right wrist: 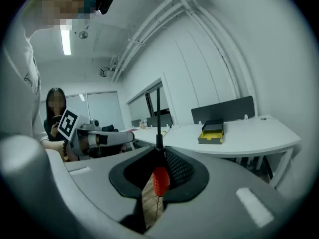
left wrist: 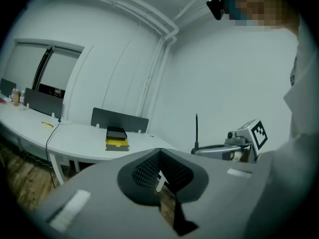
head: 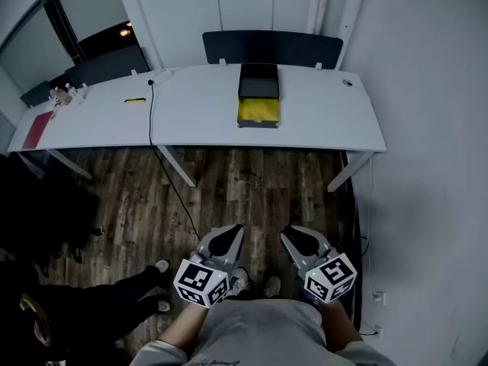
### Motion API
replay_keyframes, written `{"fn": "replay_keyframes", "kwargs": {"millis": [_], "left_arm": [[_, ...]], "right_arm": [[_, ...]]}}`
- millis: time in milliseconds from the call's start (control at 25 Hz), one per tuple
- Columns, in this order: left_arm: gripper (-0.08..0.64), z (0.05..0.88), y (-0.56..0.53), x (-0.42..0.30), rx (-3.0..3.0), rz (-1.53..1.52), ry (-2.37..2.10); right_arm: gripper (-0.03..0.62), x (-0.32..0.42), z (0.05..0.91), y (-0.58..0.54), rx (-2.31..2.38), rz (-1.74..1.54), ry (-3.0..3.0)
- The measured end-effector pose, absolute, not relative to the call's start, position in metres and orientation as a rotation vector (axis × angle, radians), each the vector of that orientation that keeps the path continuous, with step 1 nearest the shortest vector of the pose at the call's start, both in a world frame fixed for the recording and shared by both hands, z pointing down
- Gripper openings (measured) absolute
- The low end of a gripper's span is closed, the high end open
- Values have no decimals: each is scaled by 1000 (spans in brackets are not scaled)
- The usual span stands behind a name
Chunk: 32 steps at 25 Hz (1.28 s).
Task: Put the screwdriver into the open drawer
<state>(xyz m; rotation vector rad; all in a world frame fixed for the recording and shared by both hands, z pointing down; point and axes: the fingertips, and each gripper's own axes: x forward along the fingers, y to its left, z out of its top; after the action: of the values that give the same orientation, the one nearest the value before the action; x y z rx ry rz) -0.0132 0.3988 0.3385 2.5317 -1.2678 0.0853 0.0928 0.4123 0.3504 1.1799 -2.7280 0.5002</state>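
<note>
You are standing on a wooden floor [head: 229, 189], well apart from the white table [head: 328, 120]. On the table a small dark drawer unit [head: 258, 81] is sitting with its yellow-lined open drawer [head: 258, 112] pulled out towards you. You are holding both grippers low, near your waist. The right gripper [right wrist: 158, 152] is pinching its jaws tight on the red handle of the screwdriver [right wrist: 159, 179], whose thin dark shaft is pointing out past the fingertips. The left gripper [left wrist: 160, 154] is closed jaw to jaw, and I cannot identify anything held in it.

In my judgement, the main risk is coming from the grip, which is sitting on the handle alone. The long shaft could be swinging or slipping as you walk. Its leading tip could be striking the unit's casing or the drawer's front wall before the handle clears the rim. A black cable [head: 151, 120] is hanging off the table left of your path, and another person [head: 84, 311] is occupying the floor close on your left.

The head view is showing the whole route and the drawer from above, but not the screwdriver. Only the right gripper view is showing the handle between the jaws. The left gripper view is showing the shaft from the side, standing up from the right gripper.
</note>
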Motion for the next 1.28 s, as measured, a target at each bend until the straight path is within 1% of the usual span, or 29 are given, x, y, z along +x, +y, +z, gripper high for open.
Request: {"fn": "replay_keyframes", "kwargs": {"millis": [800, 1280], "left_arm": [[2, 340, 375, -48, 2527, 60, -1244], [2, 339, 365, -82, 2540, 30, -1190]], "right_arm": [[81, 65, 349, 385, 1214, 537, -2712], [81, 30, 342, 378, 1241, 498, -2715]]}}
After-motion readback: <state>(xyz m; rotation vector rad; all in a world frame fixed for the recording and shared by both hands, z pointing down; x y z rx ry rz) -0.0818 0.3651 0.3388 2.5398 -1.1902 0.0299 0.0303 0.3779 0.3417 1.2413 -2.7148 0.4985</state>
